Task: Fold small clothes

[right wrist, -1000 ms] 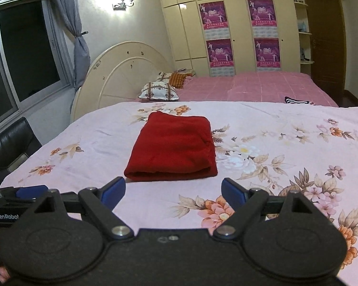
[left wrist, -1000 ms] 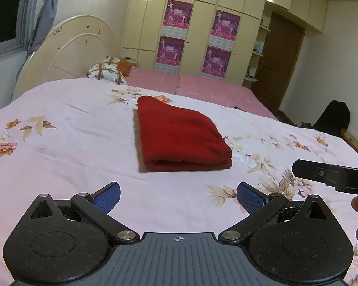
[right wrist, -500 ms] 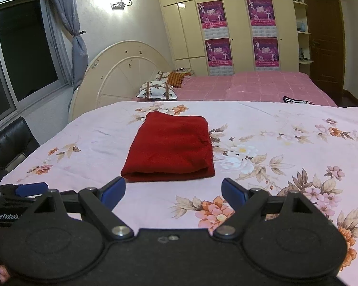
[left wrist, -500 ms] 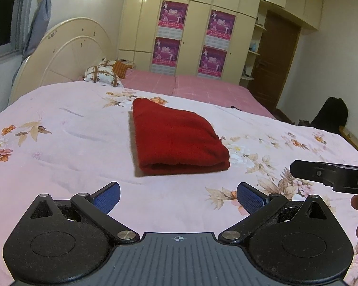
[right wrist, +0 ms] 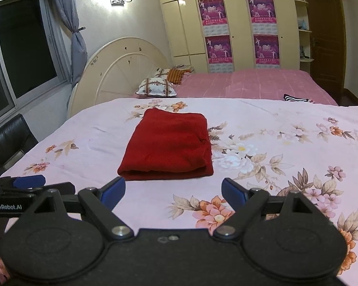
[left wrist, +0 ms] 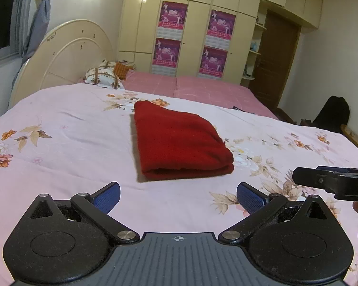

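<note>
A red garment [left wrist: 179,143] lies folded into a thick rectangle on the pink floral bedsheet [left wrist: 59,155]; it also shows in the right wrist view [right wrist: 169,150]. My left gripper [left wrist: 178,196] is open and empty, held above the sheet a short way in front of the garment's near edge. My right gripper [right wrist: 173,191] is open and empty, likewise just short of the garment's near fold. The right gripper's side shows at the right edge of the left wrist view [left wrist: 334,183]. The left gripper's side shows at the left edge of the right wrist view [right wrist: 23,186].
A second bed with a pink cover [right wrist: 250,83] and pillows [right wrist: 157,87] lies beyond. A round cream headboard [right wrist: 121,69] stands at the left. A black chair [right wrist: 4,140] is by the window. A dark bag [left wrist: 331,114] sits at the right.
Both grippers have drawn back and lowered slightly, so the garment sits a little higher in both views. The garment has not moved and both grippers stay open.
</note>
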`<state>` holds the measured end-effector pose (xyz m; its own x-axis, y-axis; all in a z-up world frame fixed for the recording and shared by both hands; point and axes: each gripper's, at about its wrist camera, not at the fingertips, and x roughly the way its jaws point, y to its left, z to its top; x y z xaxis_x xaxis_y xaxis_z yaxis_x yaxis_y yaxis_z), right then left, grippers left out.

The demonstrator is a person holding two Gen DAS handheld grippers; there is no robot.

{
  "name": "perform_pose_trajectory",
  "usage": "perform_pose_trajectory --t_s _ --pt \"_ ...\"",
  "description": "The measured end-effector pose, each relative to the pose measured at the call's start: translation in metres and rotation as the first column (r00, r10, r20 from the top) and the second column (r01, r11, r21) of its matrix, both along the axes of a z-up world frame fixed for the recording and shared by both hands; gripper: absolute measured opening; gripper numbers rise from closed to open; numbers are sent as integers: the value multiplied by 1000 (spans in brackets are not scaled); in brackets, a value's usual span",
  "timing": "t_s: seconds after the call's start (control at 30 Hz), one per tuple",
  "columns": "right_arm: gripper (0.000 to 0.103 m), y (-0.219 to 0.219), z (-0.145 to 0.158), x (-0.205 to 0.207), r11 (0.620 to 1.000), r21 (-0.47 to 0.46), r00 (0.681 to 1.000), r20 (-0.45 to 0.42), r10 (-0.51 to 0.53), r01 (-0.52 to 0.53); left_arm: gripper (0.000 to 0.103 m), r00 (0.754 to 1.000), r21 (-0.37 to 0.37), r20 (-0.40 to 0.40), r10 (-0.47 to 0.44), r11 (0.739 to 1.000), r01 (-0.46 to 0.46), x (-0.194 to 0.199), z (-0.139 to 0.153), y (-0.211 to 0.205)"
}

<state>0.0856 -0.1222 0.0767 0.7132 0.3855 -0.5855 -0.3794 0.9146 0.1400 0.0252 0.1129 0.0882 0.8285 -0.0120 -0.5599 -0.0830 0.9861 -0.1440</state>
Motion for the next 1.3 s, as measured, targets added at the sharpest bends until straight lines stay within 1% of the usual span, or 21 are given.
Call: perform_pose_trajectory --t_s 0.83,1.03,1.13,1.2,1.3 --pt "87 -1 -2 3 1000 -2 1000 1 11 -11 103 1000 4 4 -2 1000 2 0 -1 -1" --pt "87 -1 -2 3 1000 -3 1000 1 11 -11 103 1000 -6 12 -17 1000 17 -2 -1 0" --pt "87 -2 -2 3 1000 -4 1000 2 11 -11 103 999 2 23 -25 1000 25 -4 0 -2" --pt "87 -3 -1 2 1000 -3 1000 4 14 -14 103 998 4 29 -51 999 51 -4 1 -4" --pt "87 -4 -1 2 1000 -2 1000 4 16 -16 103 998 6 25 -61 998 61 -4 1 -8"
